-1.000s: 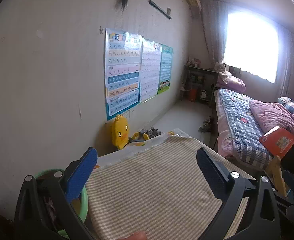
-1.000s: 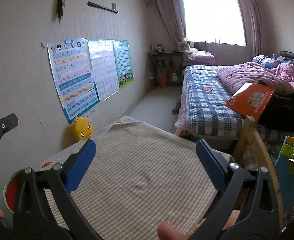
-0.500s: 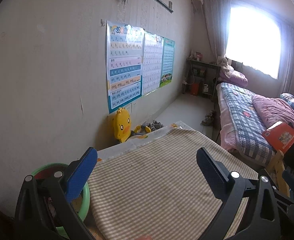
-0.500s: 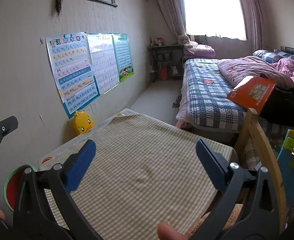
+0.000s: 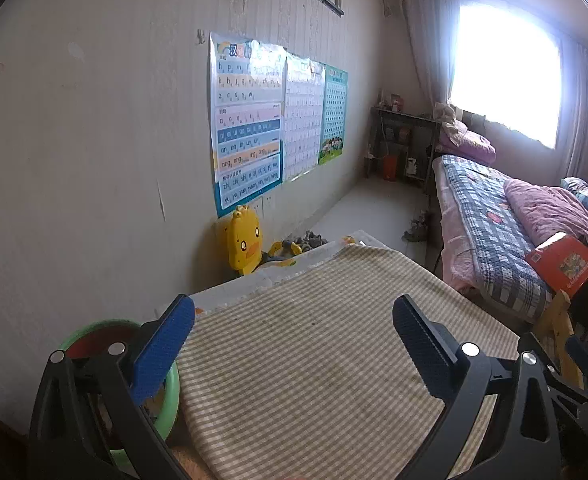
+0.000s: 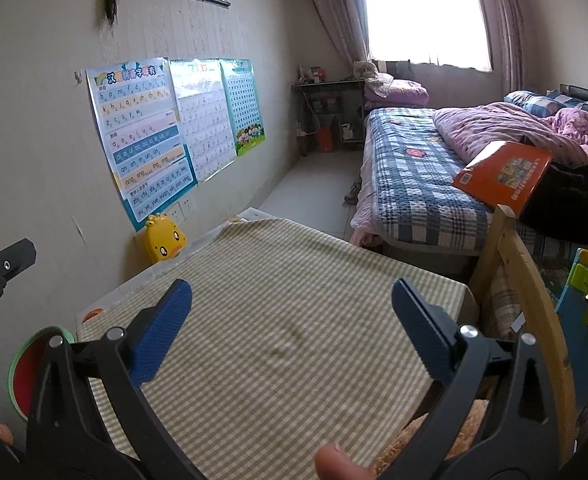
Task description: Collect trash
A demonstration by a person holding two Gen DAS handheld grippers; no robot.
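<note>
My left gripper (image 5: 294, 344) is open above the near part of a table covered with a green-checked cloth (image 5: 314, 352), nothing between its blue pads. A green-rimmed bin with a red inside (image 5: 93, 340) stands at the table's left corner, partly behind the left finger. My right gripper (image 6: 291, 334) also hangs open and empty over the same checked cloth (image 6: 294, 320). That green bin (image 6: 21, 368) shows at the lower left of the right wrist view. I see no loose trash on the cloth.
A yellow duck toy (image 5: 243, 242) sits on the floor by the wall under posters (image 5: 247, 120). A bed (image 6: 414, 176) with an orange book (image 6: 502, 176) lies to the right, a wooden chair back (image 6: 514, 264) beside the table. A fingertip (image 6: 334, 462) shows at the bottom edge.
Both cameras have tilted down and drawn back a little, so the table cloth fills more of each view. Both grippers stay open and empty.
</note>
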